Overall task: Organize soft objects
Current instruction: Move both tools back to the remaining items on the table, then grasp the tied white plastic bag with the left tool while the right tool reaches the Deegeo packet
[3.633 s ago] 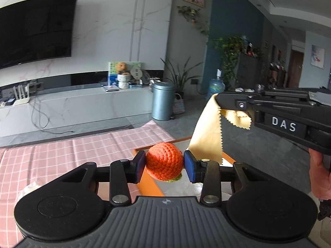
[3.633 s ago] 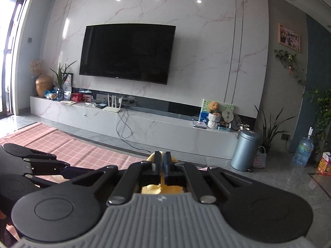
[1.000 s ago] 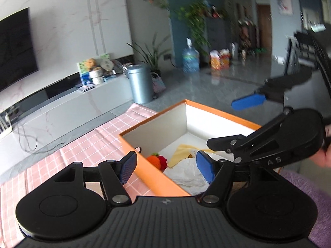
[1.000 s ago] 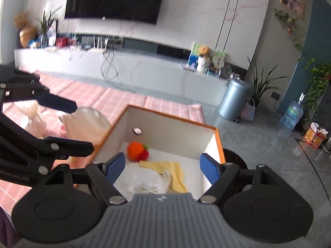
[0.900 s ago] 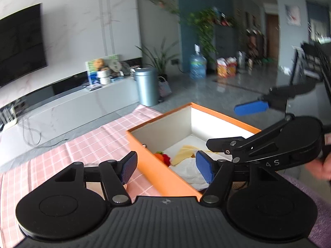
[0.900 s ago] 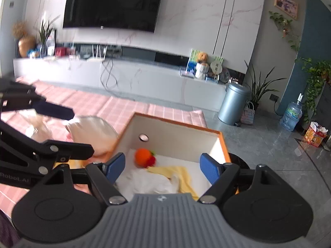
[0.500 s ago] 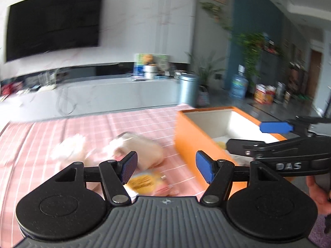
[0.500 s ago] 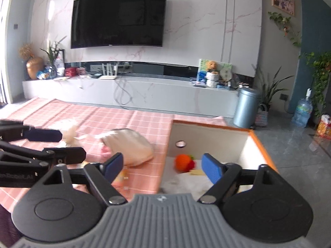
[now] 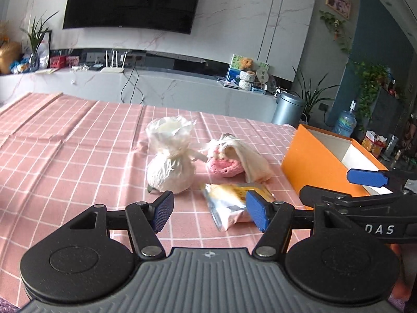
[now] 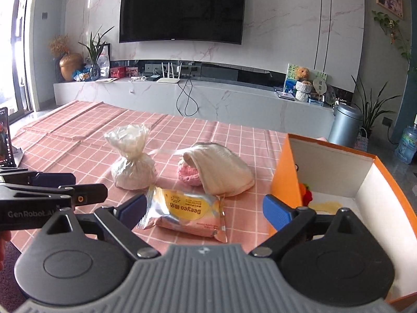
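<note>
Left two-finger gripper with blue pads (image 9: pixel 208 210): jaws apart, nothing between the pads, held above a pink checked tablecloth (image 9: pixel 65 151). Right two-finger gripper with blue pads (image 10: pixel 204 208): jaws wide, having just been opening, no pad in contact with anything; seen also from the left wrist view at the right edge (image 9: pixel 365 180), beside the box. Sealed foil snack packet, yellow and pink with printed label (image 10: pixel 186 212): flat on the cloth, just ahead of and below the right gripper, framed between its two pads without touching either; in the left wrist view (image 9: pixel 232 200) ahead of the left gripper, towards its right pad. Tied white plastic bag, knotted at the neck and bulging below (image 9: pixel 170 161): upright on the cloth, beyond the left gripper's left pad, well clear of it. Pink crocheted soft item (image 9: pixel 222 168): just right of the white bag, partly covered by a folded cream cloth (image 10: pixel 221 172) draped over its right side. Open orange cardboard box with white interior (image 10: pixel 284 174): at the right of the tablecloth, near the right gripper's right pad. Contents visible in the right wrist view: small orange crocheted ball with a red part (image 10: pixel 305 191) against the near wall, and a pale yellow cloth (image 10: pixel 325 204) on the floor of the box.
</note>
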